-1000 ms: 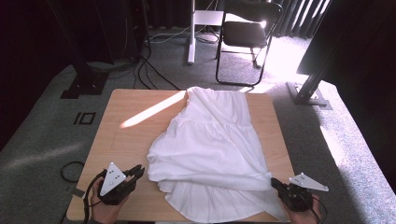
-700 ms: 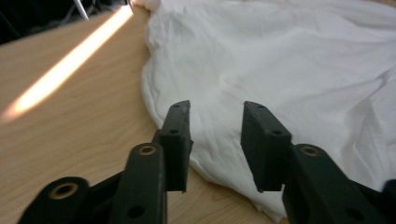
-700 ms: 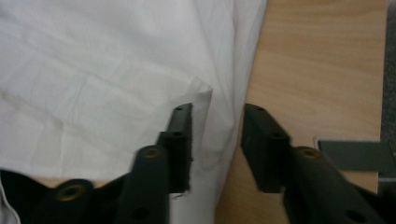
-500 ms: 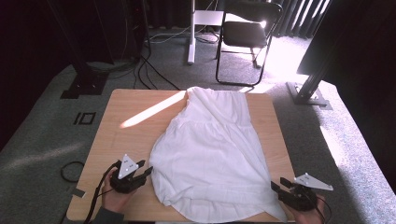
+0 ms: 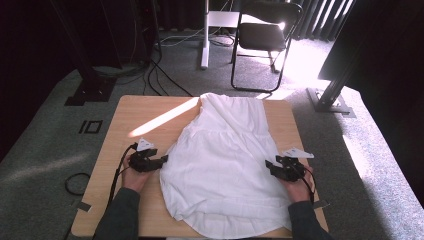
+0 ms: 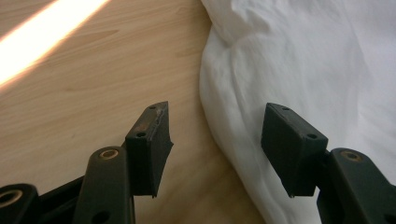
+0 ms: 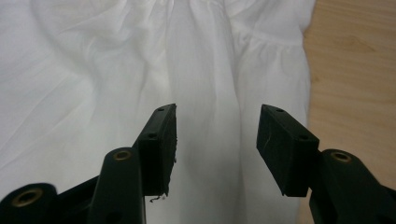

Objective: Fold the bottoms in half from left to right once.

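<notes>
Garment, white, lay spread on the desk. Left tool and right tool had just been opening, nothing gripped. Risk: the overhanging near hem, apparently loose, could drag cloth off.

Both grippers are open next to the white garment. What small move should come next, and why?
Probably ease the left gripper a little further in and close it on the white garment's side edge. Its jaws have just been opening and stand astride that edge, pressing nothing. The right gripper hovers open over the cloth on the other side, so both could then pinch for a fold.
</notes>
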Demonstrator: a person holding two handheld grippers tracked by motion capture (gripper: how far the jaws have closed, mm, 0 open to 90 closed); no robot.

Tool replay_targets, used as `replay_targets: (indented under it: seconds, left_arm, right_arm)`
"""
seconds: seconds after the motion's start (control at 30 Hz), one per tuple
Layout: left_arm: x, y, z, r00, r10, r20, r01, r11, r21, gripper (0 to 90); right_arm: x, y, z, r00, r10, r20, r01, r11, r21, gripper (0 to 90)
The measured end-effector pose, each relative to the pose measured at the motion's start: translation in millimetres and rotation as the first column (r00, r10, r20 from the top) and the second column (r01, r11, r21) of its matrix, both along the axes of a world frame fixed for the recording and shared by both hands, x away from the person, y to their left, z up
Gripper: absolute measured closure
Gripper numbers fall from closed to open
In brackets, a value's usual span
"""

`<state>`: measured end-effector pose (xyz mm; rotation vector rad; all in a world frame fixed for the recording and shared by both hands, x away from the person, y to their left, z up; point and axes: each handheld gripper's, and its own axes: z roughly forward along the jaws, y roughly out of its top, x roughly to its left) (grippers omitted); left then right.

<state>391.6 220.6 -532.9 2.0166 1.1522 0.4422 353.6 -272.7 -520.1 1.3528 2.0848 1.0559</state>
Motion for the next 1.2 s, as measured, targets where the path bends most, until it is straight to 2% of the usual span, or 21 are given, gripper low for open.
replay_targets:
  seconds: [0.1, 0.23, 0.3, 0.43, 0.47, 0.5, 0.53, 0.57, 0.6, 0.63, 0.67, 0.73, 0.77, 0.83, 0.9, 0.97, 1.0, 1.1, 1.17, 1.2]
  left_arm:
    - [14.9, -6.2, -9.1, 0.9988, 0.0, -0.049, 0.0, 0.9999, -0.015, 39.0]
    - [22.7, -6.6, -17.3, 0.9969, 0.004, -0.078, -0.01, 0.997, -0.076, 35.2]
    - [23.1, -7.6, -17.4, 0.9968, -0.003, -0.079, -0.004, 0.9968, -0.08, 33.5]
    - [24.2, -13.3, -18.2, 0.9962, -0.021, -0.084, 0.012, 0.9945, -0.104, 31.9]
    - [24.2, -15.7, -18.1, 0.9958, -0.032, -0.086, 0.023, 0.9941, -0.106, 36.0]
    - [23.9, -18.1, -17.7, 0.9946, -0.044, -0.094, 0.034, 0.9942, -0.102, 46.6]
    - [23.9, -20.4, -17.1, 0.993, -0.048, -0.108, 0.037, 0.9943, -0.1, 58.4]
    - [23.4, -22.0, -16.5, 0.9917, -0.047, -0.12, 0.037, 0.9957, -0.085, 70.3]
    - [21.8, -21.9, -15.2, 0.9929, -0.035, -0.114, 0.027, 0.9973, -0.068, 81.4]
    - [19.1, -18.8, -11.9, 0.9947, -0.031, -0.098, 0.024, 0.9975, -0.067, 87.7]
    - [14.5, -14.3, -6.8, 0.9966, -0.023, -0.079, 0.016, 0.996, -0.088, 88.6]
    - [2.1, -3.1, 7.5, 0.9995, -0.01, -0.03, 0.007, 0.9958, -0.092, 89.5]
    - [-5.4, 2.4, 14.7, 0.9999, -0.008, -0.01, 0.007, 0.996, -0.089, 89.6]
    - [-20.3, 10.4, 24.4, 0.9998, -0.019, 0.006, 0.02, 0.9973, -0.07, 89.7]
    - [-33.9, 12.9, 26.8, 0.9998, -0.015, 0.013, 0.016, 0.9996, -0.025, 89.7]
    - [-41.7, 14.7, 21.5, 0.9999, 0.007, 0.01, -0.008, 0.9996, 0.027, 89.7]
    - [-43.3, 17.1, 16.9, 0.9998, 0.017, -0.007, -0.017, 0.9996, 0.025, 89.7]
    - [-44.9, 22.1, 2.3, 0.9985, 0.02, -0.05, -0.019, 0.9998, 0.008, 89.4]
    - [-45.4, 19.6, -2.8, 0.9981, 0.011, -0.061, -0.01, 0.9999, 0.011, 88.4]
    - [-45.3, 18.7, -2.8, 0.9987, 0.013, -0.049, -0.012, 0.9998, 0.018, 84.2]
  right_arm:
    - [21.0, 6.1, -1.8, 0.9998, -0.012, -0.016, 0.012, 1.0, 0.0, 46.2]
    - [41.2, 15.2, -7.9, 0.9992, -0.012, -0.038, 0.013, 1.0, 0.004, 42.9]
    - [46.9, 23.0, -11.3, 0.999, 0.006, -0.045, -0.007, 1.0, -0.024, 38.6]
    - [57.9, 33.1, -19.8, 0.9971, -0.01, -0.075, 0.003, 0.996, -0.092, 34.5]
    - [60.9, 33.4, -22.2, 0.9961, -0.024, -0.085, 0.014, 0.994, -0.107, 35.9]
    - [63.4, 32.6, -23.8, 0.9945, -0.036, -0.098, 0.025, 0.993, -0.115, 40.8]
    - [65.0, 30.7, -24.6, 0.9932, -0.045, -0.107, 0.033, 0.993, -0.115, 50.8]
    - [65.3, 28.1, -24.0, 0.9927, -0.048, -0.11, 0.036, 0.994, -0.107, 64.4]
    - [64.7, 24.7, -22.2, 0.9932, -0.051, -0.104, 0.042, 0.995, -0.09, 74.7]
    - [63.8, 20.0, -19.1, 0.9925, -0.075, -0.096, 0.068, 0.995, -0.079, 82.1]
    - [62.3, 13.7, -14.8, 0.9908, -0.104, -0.086, 0.1, 0.993, -0.056, 85.0]
    - [57.1, -1.9, -4.1, 0.9878, -0.143, -0.063, 0.144, 0.99, 0.01, 87.8]
    - [54.2, -8.8, 1.0, 0.9859, -0.16, -0.048, 0.161, 0.987, 0.016, 88.2]
    - [49.5, -19.4, 6.9, 0.9828, -0.179, -0.047, 0.18, 0.983, 0.021, 88.3]
    - [45.3, -25.2, 3.9, 0.9834, -0.168, -0.068, 0.171, 0.985, 0.036, 88.1]
    - [41.9, -24.1, -6.5, 0.9829, -0.154, -0.101, 0.155, 0.988, 0.003, 86.7]
    - [40.3, -23.7, -12.9, 0.9815, -0.15, -0.119, 0.15, 0.989, -0.009, 86.1]
    - [35.8, -24.7, -29.7, 0.9767, -0.14, -0.163, 0.142, 0.99, 0.001, 86.6]
    - [32.2, -25.0, -32.4, 0.9766, -0.141, -0.162, 0.145, 0.989, 0.011, 87.6]
    - [31.2, -24.5, -31.7, 0.9752, -0.145, -0.168, 0.148, 0.989, 0.008, 87.7]
